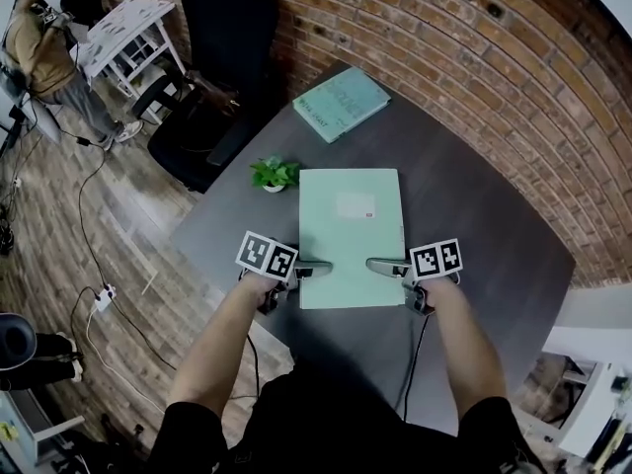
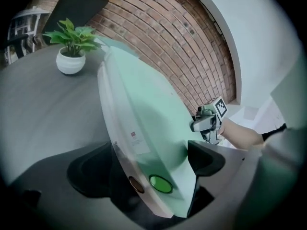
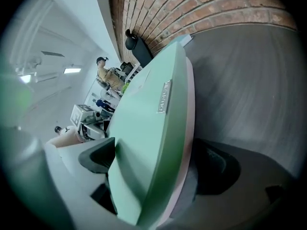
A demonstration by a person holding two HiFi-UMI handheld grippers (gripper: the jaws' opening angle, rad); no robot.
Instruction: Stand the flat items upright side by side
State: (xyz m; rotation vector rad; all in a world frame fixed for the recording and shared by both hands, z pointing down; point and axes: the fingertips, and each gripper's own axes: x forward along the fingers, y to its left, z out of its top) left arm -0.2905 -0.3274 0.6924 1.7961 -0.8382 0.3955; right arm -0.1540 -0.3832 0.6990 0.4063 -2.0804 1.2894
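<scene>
Two flat items lie on the grey desk (image 1: 474, 225). One is a pale green folder (image 1: 351, 225), flat at the middle. The other is a teal book (image 1: 341, 104), flat at 12 o'clock from it, near the far edge and well apart. The left gripper (image 1: 314, 266) is at the folder's 7 o'clock corner and the right gripper (image 1: 380, 264) at its 5 o'clock corner. Each gripper's fingers (image 2: 206, 158) (image 3: 98, 159) stand wide open with the folder's near edge between them, not clamped. A small potted plant (image 1: 275, 175) sits just beside the folder at 10 o'clock. A brick wall (image 1: 444, 57) runs behind the desk, and a black chair (image 1: 222, 57) stands at 11 o'clock.
</scene>
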